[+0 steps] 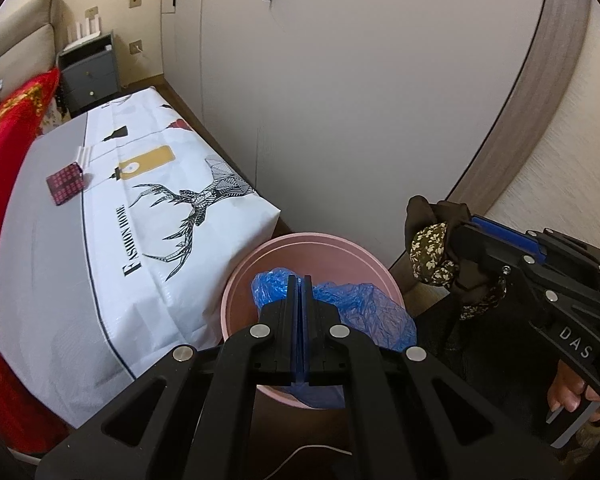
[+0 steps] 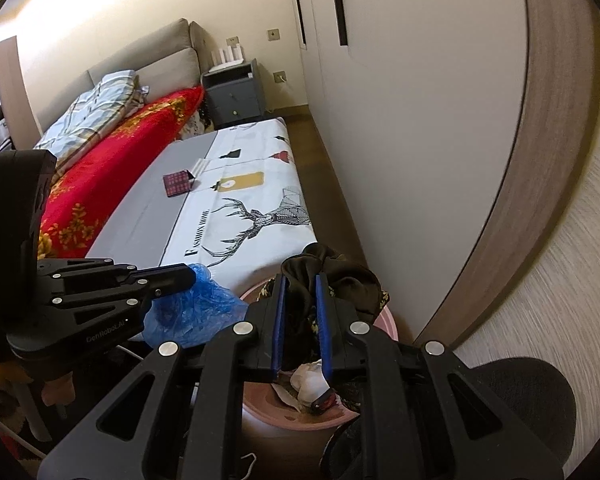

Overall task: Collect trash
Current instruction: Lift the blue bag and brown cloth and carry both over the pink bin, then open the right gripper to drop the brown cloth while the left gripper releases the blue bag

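A bedroom is shown. A large white storage bag (image 1: 148, 216), printed with a black geometric deer and the words "FASHION HOME", is laid along the side of a bed, and a small dark red patterned packet (image 1: 65, 183) is seen lying on its grey part. A red blanket (image 2: 116, 160) with gold flowers is spread beside it, and a blue checked quilt (image 2: 92, 108) is piled towards the beige headboard. A grey nightstand (image 2: 236, 94) with 2 drawers is placed in the far corner, next to white wardrobe doors (image 1: 340, 80). The floor is of brown wood.

A pink round bin (image 1: 320, 252) is stood at the near end of the storage bag. A crumpled blue plastic bag (image 1: 364, 308) is held over the bin's rim by the left gripper (image 1: 299, 284), whose fingers are pressed together on the thin film. A bunched dark cloth (image 2: 340, 276) with a small cream floral print is clamped between the blue pads (image 2: 322, 316) of the right gripper (image 2: 300, 284), above the bin's right side. White crumpled paper (image 2: 310, 380) and other scraps are seen inside the bin in the right wrist view.
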`<state>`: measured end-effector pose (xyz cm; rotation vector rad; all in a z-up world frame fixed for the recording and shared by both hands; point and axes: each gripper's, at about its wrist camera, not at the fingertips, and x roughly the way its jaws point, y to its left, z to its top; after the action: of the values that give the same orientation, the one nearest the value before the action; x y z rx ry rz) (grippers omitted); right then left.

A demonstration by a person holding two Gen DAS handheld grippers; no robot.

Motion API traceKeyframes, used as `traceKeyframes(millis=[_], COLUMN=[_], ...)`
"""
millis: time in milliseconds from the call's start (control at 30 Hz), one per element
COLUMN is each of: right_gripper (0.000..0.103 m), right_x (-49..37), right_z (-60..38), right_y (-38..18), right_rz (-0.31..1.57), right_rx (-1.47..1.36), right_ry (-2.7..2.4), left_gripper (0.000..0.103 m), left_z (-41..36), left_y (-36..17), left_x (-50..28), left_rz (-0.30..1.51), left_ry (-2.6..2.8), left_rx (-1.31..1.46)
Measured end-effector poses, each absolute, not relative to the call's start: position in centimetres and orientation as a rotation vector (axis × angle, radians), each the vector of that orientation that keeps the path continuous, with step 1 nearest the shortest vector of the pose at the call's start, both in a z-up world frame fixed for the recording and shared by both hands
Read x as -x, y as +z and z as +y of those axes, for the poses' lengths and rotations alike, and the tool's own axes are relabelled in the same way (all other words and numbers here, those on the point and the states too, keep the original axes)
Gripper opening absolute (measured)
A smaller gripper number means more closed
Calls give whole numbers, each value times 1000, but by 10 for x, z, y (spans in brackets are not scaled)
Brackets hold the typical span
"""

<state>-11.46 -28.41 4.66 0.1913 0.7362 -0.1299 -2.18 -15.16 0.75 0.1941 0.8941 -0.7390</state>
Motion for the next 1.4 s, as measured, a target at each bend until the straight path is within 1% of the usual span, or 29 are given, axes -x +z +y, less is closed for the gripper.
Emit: traceKeyframes(millis=[333,600,667,700,733,767,800,833,900,933,967,1000,1067,1100,1167,1267,1333,1400], right_gripper=[16,16,16,16,16,16,16,18,27,36,42,45,61,65,78,87,89,91], right_x=[80,70,70,70,70,70,70,70,71,71,72,72,73,73,74,77,81,85], right_z=[-296,-293,-295,-295,-295,-296,-297,-297,-300,-300,-301,-302,-302,-303,-303,-301,-297,-292], right_y=[26,12,11,11,11,10,10,10,10,10,11,12,12,13,15,20,27,35], right_rz=[790,822,820,819,820,821,822,822,820,817,812,807,803,800,803,803,794,774], right_rx=[-189,-166,-167,-166,-164,-163,-165,-168,-178,-180,-183,-185,-184,-184,-186,-188,-192,-198], right_ry=[-174,-169,-171,-172,-175,-179,-184,-189,-203,-209,-212,-215,-226,-232,-233,-233,-227,-212], left_gripper=[1,1,3,13,43,61,81,84,86,86,86,86,86,86,86,86,86,89], left_z=[-170,-175,-177,-177,-178,-178,-177,-175,-172,-172,-171,-170,-166,-163,-155,-139,-125,-114], left_y=[-15,-38,-42,-43,-44,-46,-46,-45,-45,-46,-47,-47,-47,-45,-38,-16,6,23], left_x=[-10,-23,-26,-26,-26,-27,-27,-27,-28,-30,-31,-32,-34,-34,-35,-36,-32,-26], left_rz=[909,951,955,954,958,959,952,930,920,930,933,936,945,953,956,919,879,838], left_ry=[-766,-769,-758,-749,-743,-726,-701,-656,-629,-619,-611,-600,-573,-562,-537,-495,-472,-452], left_rx=[-182,-191,-194,-196,-199,-204,-208,-207,-201,-208,-213,-218,-223,-221,-213,-183,-161,-152])
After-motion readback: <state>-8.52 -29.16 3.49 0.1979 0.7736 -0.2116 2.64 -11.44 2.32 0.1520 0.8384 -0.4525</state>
